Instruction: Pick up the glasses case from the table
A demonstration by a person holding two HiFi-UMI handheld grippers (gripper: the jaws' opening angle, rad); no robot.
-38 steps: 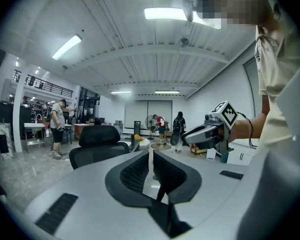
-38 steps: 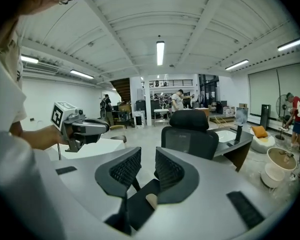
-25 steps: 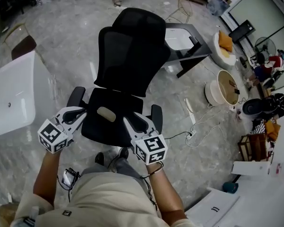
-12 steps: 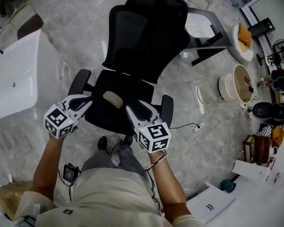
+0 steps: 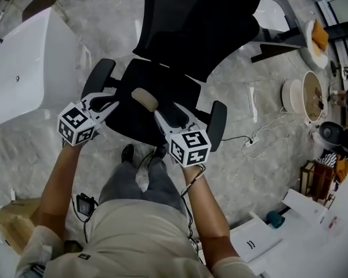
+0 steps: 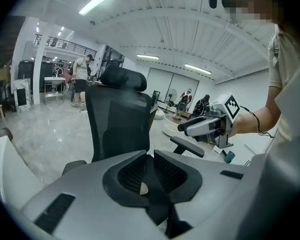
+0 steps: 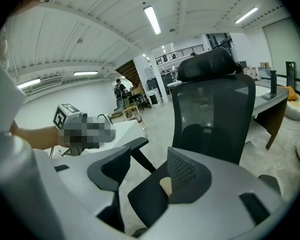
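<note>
The glasses case is a small beige oval lying on the seat of a black office chair, not on a table. My left gripper hovers just left of the case with its jaws shut and nothing in them. My right gripper hangs just right of and nearer than the case; its jaws are opening with nothing between them. In the left gripper view a sliver of the case shows behind the closed jaws. In the right gripper view the case lies beyond the gap, by the right jaw.
The chair's armrests flank the seat and its tall mesh back rises behind. A white table stands left, a desk upper right, cables on the floor. The person's legs are below the grippers.
Both grippers have come down towards the chair seat and closer to the case. The right jaws have spread wider. The left jaws stay shut.
</note>
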